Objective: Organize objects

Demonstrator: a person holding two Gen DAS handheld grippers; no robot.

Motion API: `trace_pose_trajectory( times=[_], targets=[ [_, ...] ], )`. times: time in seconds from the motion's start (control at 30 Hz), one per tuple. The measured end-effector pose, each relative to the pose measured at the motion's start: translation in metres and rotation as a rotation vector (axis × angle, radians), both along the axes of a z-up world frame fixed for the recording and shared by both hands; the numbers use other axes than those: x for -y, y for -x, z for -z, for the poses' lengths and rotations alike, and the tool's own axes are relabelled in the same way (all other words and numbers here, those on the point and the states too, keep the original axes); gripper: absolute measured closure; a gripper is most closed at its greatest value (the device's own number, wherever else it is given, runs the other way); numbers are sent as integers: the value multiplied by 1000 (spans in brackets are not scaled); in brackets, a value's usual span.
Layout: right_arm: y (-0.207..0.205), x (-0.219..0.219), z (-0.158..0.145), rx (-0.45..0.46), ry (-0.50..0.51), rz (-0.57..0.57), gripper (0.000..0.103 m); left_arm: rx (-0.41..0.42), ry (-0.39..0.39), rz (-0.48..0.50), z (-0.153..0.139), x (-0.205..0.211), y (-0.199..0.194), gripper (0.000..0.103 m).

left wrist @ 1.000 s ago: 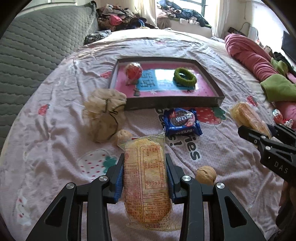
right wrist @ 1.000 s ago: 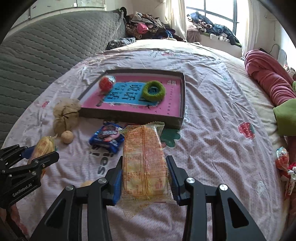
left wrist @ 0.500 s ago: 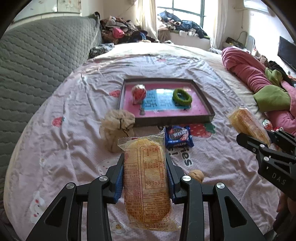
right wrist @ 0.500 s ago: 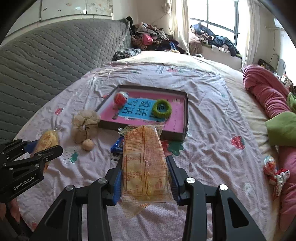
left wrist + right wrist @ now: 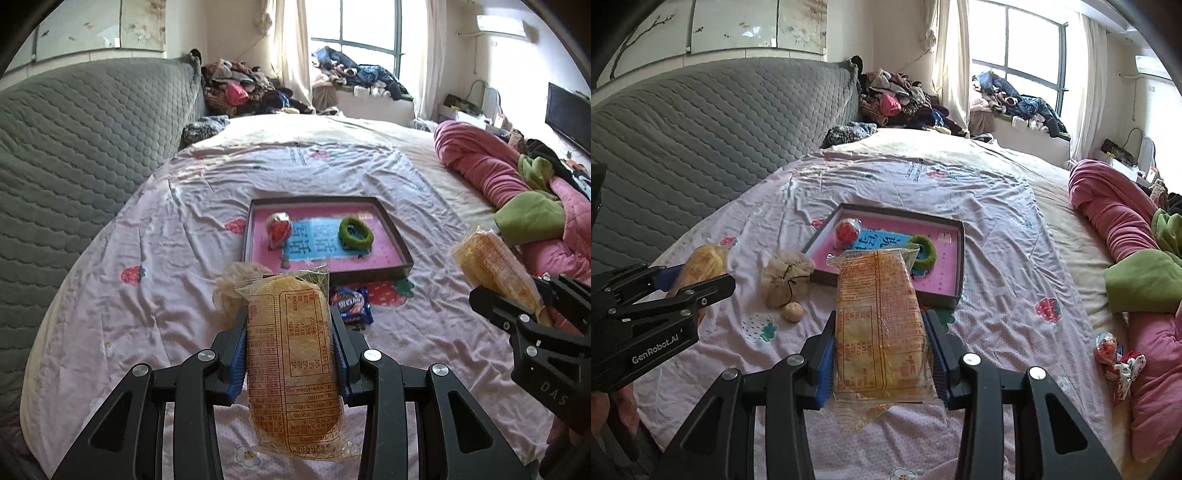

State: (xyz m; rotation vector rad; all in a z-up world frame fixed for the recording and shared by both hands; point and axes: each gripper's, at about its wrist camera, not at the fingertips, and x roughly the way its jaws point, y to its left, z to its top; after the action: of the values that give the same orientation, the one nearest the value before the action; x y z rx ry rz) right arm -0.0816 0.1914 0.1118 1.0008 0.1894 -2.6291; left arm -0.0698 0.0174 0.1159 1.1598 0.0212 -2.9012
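Observation:
My left gripper [image 5: 291, 328] is shut on a clear-wrapped yellow cake packet [image 5: 291, 365], held above the bed. My right gripper [image 5: 882, 328] is shut on a second wrapped cake packet [image 5: 879, 321]. Each one shows in the other's view: the right gripper [image 5: 517, 295] at the right edge, the left gripper [image 5: 698, 273] at the left edge. Ahead on the sheet lies a shallow dark tray [image 5: 397, 240] with a pink floor, holding a red wrapped sweet [image 5: 279, 229] and a green ring [image 5: 355, 230]. A blue biscuit packet [image 5: 351, 304] lies just in front of the tray.
A beige drawstring pouch [image 5: 786, 277] and a walnut [image 5: 793, 311] lie left of the tray. A grey quilted headboard [image 5: 74, 147] rises at the left. Pink and green bedding [image 5: 1126, 251] is piled at the right, with wrapped sweets [image 5: 1115, 358] beside it.
Both grippers have risen with their packets, so the bed, tray and loose items look smaller and lower, and more of the room and window shows. The grips are unchanged.

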Motion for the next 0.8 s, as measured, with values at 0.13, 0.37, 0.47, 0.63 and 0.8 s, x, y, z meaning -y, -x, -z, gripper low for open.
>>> trace_pose_trajectory(
  times=[0.13,0.37,0.47,0.63,0.8],
  targets=[
    [-3,1,-6,-15,4,2,60,-16,-3,-3,-8,0,1,64],
    [-3,3,-23,-62,19,9,60,-54,-5,6,-24,-4,4,64],
    [-2,4,-31,-82,23,17,60,-68,0,9,-31,-6,7,63],
    [2,6,-41,-97,21,14,60,-90,5,20,-44,-9,12,63],
    [4,9,-48,-111,14,12,60,-110,6,27,-53,-12,14,63]
  ],
)
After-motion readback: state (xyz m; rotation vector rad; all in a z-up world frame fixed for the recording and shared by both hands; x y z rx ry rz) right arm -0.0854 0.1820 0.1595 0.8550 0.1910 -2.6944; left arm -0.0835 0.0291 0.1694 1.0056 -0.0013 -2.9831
